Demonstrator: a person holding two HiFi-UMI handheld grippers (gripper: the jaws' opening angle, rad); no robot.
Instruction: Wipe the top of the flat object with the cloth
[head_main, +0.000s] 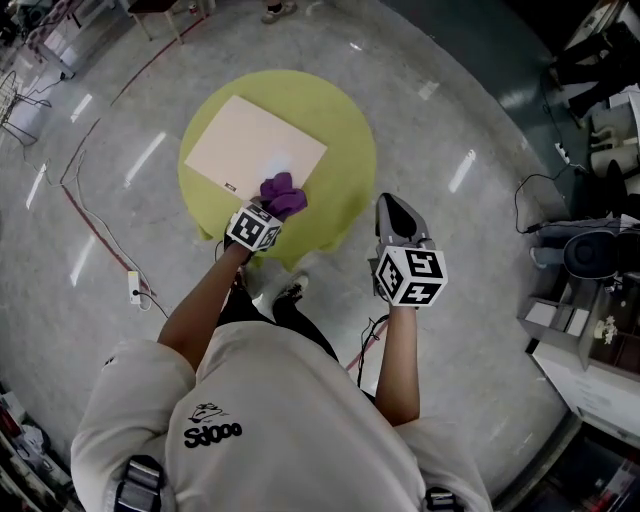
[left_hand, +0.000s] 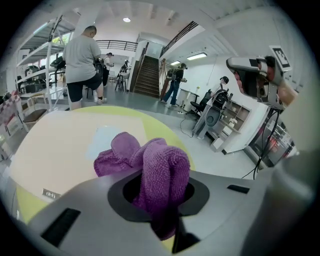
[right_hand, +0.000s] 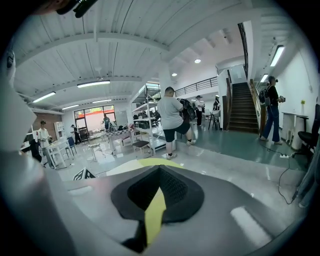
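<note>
A beige flat board (head_main: 255, 150) lies on a round yellow-green table (head_main: 345, 120). My left gripper (head_main: 270, 207) is shut on a bunched purple cloth (head_main: 283, 195), which rests on the board's near right corner. In the left gripper view the cloth (left_hand: 160, 170) fills the jaws and spills forward onto the board (left_hand: 60, 145), just short of a paler patch (left_hand: 102, 140). My right gripper (head_main: 392, 204) hangs off the table's right side over the floor, jaws together with nothing in them. The right gripper (right_hand: 157, 197) points past the table's edge (right_hand: 145, 162).
Red and black cables and a white power strip (head_main: 133, 288) lie on the floor to the left. Shelves and equipment (head_main: 590, 330) crowd the right side. A person (left_hand: 82, 60) stands beyond the table, with others further off near a staircase (left_hand: 150, 75).
</note>
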